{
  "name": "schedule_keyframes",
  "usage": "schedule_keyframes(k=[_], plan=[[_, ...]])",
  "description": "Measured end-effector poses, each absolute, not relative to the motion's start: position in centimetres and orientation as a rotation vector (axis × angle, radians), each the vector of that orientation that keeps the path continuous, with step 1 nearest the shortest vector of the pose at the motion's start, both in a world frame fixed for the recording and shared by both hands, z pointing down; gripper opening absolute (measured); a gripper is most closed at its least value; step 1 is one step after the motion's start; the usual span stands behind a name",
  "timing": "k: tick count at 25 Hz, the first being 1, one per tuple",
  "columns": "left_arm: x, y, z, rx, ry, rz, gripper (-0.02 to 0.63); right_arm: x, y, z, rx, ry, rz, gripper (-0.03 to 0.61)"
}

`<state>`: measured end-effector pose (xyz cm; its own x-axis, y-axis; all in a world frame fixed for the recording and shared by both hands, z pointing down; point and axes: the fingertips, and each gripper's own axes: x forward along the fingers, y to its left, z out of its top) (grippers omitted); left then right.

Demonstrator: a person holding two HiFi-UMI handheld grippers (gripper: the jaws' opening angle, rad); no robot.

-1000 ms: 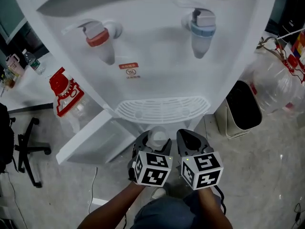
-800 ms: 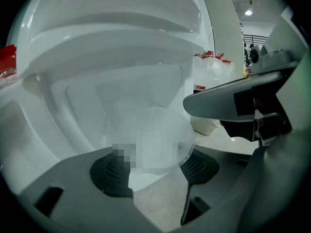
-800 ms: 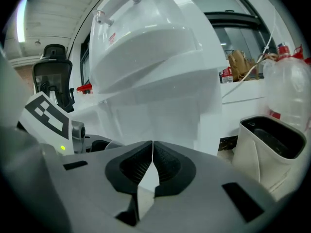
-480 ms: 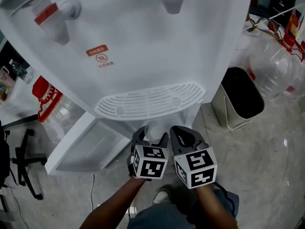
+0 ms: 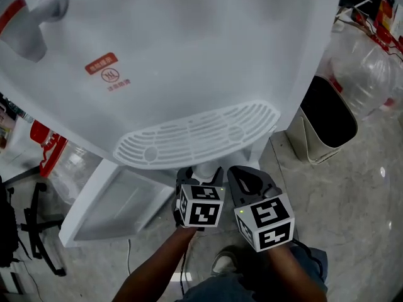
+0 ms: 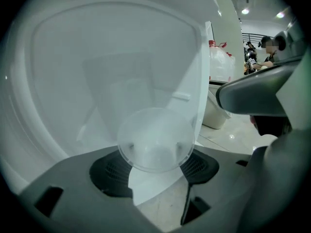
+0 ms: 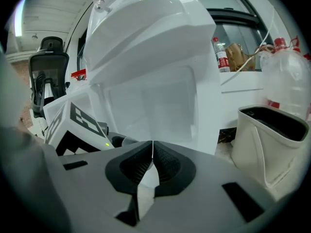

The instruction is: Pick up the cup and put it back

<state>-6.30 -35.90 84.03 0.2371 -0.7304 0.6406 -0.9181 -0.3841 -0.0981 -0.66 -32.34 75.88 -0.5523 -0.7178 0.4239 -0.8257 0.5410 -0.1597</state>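
A clear plastic cup (image 6: 155, 140) sits mouth-on between the jaws of my left gripper (image 6: 155, 165), and both dark pads press its sides. In the head view the cup (image 5: 205, 170) shows as a pale rim just below the drip grille (image 5: 195, 134) of the white water dispenser (image 5: 189, 55), ahead of the left gripper (image 5: 200, 176). My right gripper (image 5: 249, 180) hangs close beside it on the right. In the right gripper view its jaws (image 7: 152, 155) meet with nothing between them.
The dispenser's lower cabinet door (image 5: 119, 200) stands open to the left. A beige waste bin (image 5: 324, 121) sits on the floor at the right, with a large clear water bottle (image 5: 371, 68) behind it. An office chair base (image 5: 38, 244) is at the far left.
Both grippers have sunk from in front of the drip grille to just under it, the cup still in the left one. The taps have slid up out of the head view.
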Motion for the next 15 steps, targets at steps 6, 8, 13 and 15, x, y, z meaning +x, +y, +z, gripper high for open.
schedule_keyframes(k=[6,8,13,15], plan=[[-6.6,-37.8,86.8,2.192,-1.521,0.909,0.288,0.0,-32.8,76.4,1.296,-2.462,0.519,0.021],[-6.6,-38.4,87.5,2.186,-1.513,0.908,0.287,0.4,-33.0,76.6,1.303,-2.455,0.521,0.021],[-6.9,-39.9,87.8,2.191,-1.526,0.926,0.288,0.7,-33.5,76.8,1.311,-2.449,0.525,0.021],[-6.8,-40.5,87.8,2.198,-1.526,0.934,0.287,0.9,-33.6,77.1,1.315,-2.442,0.530,0.021]])
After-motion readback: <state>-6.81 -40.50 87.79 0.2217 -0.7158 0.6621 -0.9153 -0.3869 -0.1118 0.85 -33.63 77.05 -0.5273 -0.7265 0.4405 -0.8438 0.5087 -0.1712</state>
